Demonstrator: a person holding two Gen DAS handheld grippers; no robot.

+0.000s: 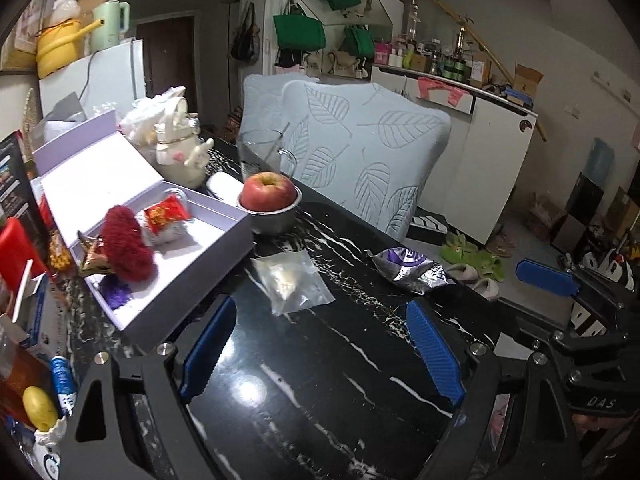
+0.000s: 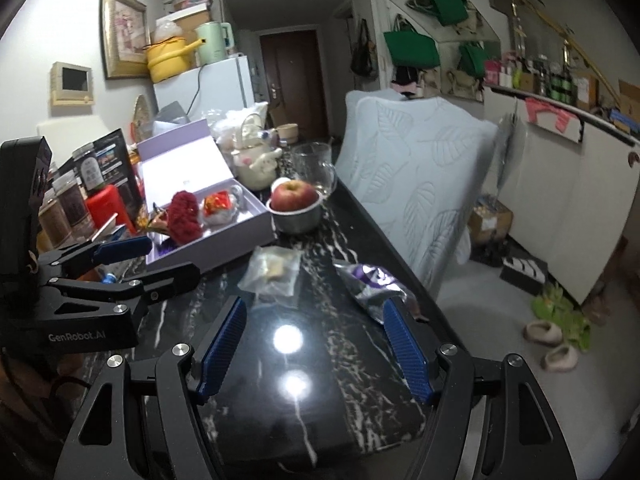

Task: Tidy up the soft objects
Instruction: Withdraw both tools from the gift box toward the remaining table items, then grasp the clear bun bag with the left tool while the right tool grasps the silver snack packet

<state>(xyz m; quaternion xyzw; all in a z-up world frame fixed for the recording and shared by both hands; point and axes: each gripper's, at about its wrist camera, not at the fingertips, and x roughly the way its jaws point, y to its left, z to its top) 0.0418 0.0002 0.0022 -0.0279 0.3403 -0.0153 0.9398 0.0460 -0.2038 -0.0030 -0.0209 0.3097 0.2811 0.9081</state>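
Observation:
On the black marble table (image 1: pixel 320 392) lies a clear plastic bag (image 1: pixel 290 280) with something white inside, just ahead of my left gripper (image 1: pixel 320 346). That gripper is open and holds nothing. A crumpled purple and silver foil packet (image 1: pixel 412 270) lies to the bag's right. The open lavender box (image 1: pixel 188 284) holds a red fluffy thing (image 1: pixel 128 244), a red and white packet (image 1: pixel 166 216) and a purple tuft (image 1: pixel 116 294). My right gripper (image 2: pixel 316 344) is open over bare table, with the bag (image 2: pixel 272 272) and the foil packet (image 2: pixel 372 284) ahead of it. The left gripper (image 2: pixel 156 260) shows beside the box (image 2: pixel 216 252).
An apple (image 1: pixel 268 192) sits in a metal bowl (image 1: pixel 272 220) behind the box, with a glass mug (image 1: pixel 260 152) and a cream plush figure (image 1: pixel 180 152) further back. A leaf-patterned cushion (image 1: pixel 360 148) stands at the table's right edge. Boxes and jars crowd the left side.

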